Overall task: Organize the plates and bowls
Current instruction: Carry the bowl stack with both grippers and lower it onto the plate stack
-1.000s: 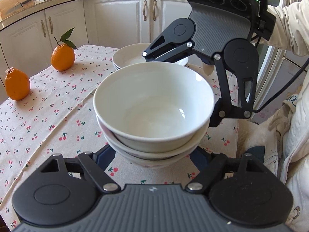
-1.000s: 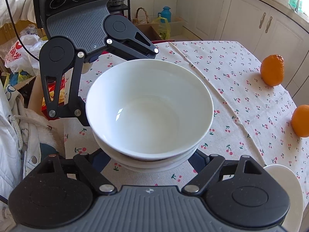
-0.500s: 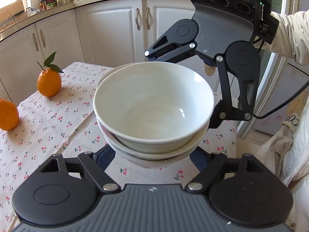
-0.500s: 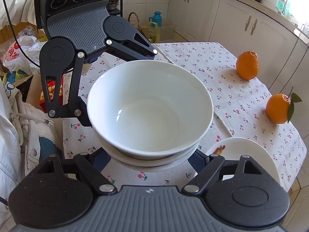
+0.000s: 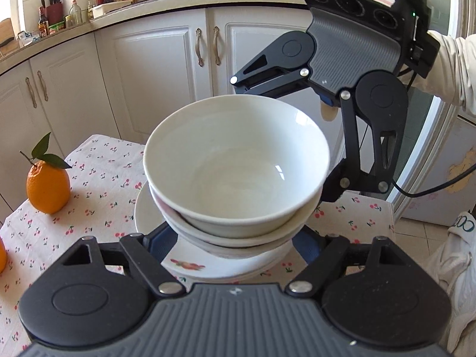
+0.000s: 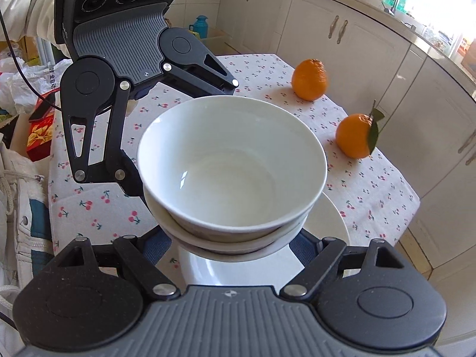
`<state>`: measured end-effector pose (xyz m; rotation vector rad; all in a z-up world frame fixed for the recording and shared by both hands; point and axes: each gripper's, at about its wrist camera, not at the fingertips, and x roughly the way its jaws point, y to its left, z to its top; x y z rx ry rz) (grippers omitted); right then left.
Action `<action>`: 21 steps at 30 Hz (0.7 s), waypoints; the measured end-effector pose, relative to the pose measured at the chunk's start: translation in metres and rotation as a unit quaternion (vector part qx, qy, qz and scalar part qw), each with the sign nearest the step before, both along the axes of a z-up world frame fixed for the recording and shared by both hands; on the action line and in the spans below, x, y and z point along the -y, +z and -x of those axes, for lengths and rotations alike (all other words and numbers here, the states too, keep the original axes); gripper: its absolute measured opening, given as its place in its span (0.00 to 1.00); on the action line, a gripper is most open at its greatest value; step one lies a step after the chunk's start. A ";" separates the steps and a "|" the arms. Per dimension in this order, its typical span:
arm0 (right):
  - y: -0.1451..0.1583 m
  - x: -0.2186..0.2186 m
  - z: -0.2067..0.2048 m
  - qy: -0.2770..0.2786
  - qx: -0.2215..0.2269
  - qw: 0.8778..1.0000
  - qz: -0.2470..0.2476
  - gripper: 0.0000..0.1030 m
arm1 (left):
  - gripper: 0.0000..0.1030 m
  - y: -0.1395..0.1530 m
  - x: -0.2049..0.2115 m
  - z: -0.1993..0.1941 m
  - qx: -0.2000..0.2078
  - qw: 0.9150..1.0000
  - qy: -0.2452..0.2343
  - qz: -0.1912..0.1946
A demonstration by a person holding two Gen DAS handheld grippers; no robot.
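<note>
Left wrist view: stack of white bowls (image 5: 236, 166) dead centre, carried clear above a stack of plates (image 5: 208, 263) that sits on the cherry-print tablecloth (image 5: 98, 190) of the worktop. Left tongs (image 5: 235, 238) at the bottom of frame, blue fingers (image 5: 160, 239) pressed against the lowest bowl from both sides, clamped on the stack of white bowls. Fruit print showing on the top plate, lower centre. Right tongs (image 5: 285, 160) reaching in from the upper right, one finger along the far rim, the other against the right flank of the bowls, gripping the same stack. Pale sleeve (image 5: 452, 68) at the right edge. Orange with leaves (image 5: 47, 186) at left on the cloth, well apart from the bowls. White cabinets (image 5: 154, 68) behind, bottles on the counter top left.

Right wrist view: same bowls (image 6: 232, 166) mid-frame, right tongs (image 6: 235, 244) below them, closed on the bottom bowl. Left tongs (image 6: 184, 136) coming in from the upper left, finger tucked under the left rim. Plates (image 6: 324, 223) under the bowls, lower right of centre. Two oranges at right on the cloth, plain orange (image 6: 309, 79) higher up, leafy one (image 6: 355, 135) lower.
</note>
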<state>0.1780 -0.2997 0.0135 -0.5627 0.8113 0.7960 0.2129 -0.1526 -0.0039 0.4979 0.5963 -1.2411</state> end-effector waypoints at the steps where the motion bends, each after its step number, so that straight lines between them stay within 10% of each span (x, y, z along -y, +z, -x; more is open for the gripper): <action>1: -0.002 0.005 -0.004 -0.005 -0.001 1.000 0.000 0.86 | 0.81 -0.002 0.003 -0.002 0.000 1.000 -0.001 0.000; 21: -0.031 0.033 -0.033 -0.041 -0.028 0.999 -0.019 0.86 | 0.80 -0.022 0.027 -0.029 -0.009 1.000 -0.005 -0.018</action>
